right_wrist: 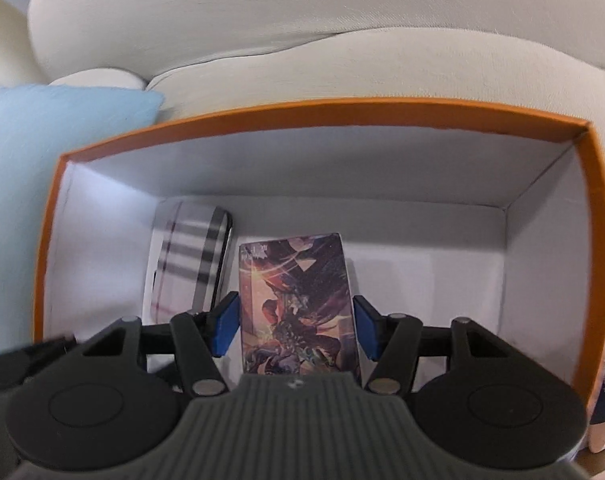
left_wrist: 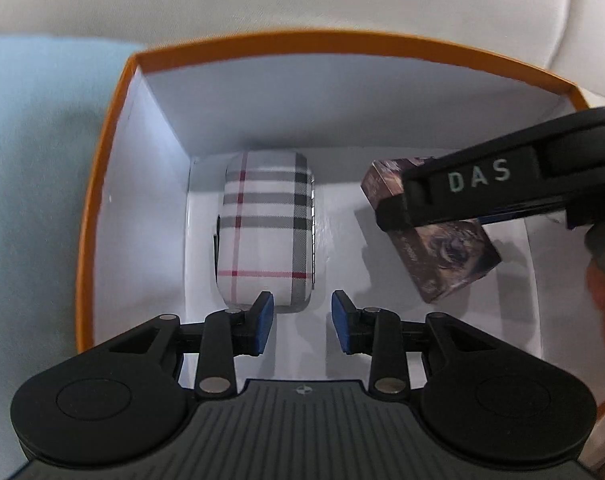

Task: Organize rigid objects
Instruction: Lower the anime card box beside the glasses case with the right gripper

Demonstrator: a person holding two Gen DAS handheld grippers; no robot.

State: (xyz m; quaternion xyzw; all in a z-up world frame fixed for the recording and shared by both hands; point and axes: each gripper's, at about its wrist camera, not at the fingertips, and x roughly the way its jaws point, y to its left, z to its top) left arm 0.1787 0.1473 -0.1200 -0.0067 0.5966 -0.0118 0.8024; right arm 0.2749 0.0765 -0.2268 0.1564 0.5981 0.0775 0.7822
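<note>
Card box [right_wrist: 298,304] is being gripped by the right gripper [right_wrist: 297,326] inside the orange box [right_wrist: 342,114]; left gripper [left_wrist: 302,322] is hanging apart, empty, beside the plaid case [left_wrist: 266,228].

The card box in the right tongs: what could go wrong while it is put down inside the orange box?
1. The card box hangs tilted above the floor of the orange box; released now, it may tumble.
2. The plaid case lies close; the card box could bump it.
3. The left tongs stand open nearby and may collide with the right tongs.
</note>
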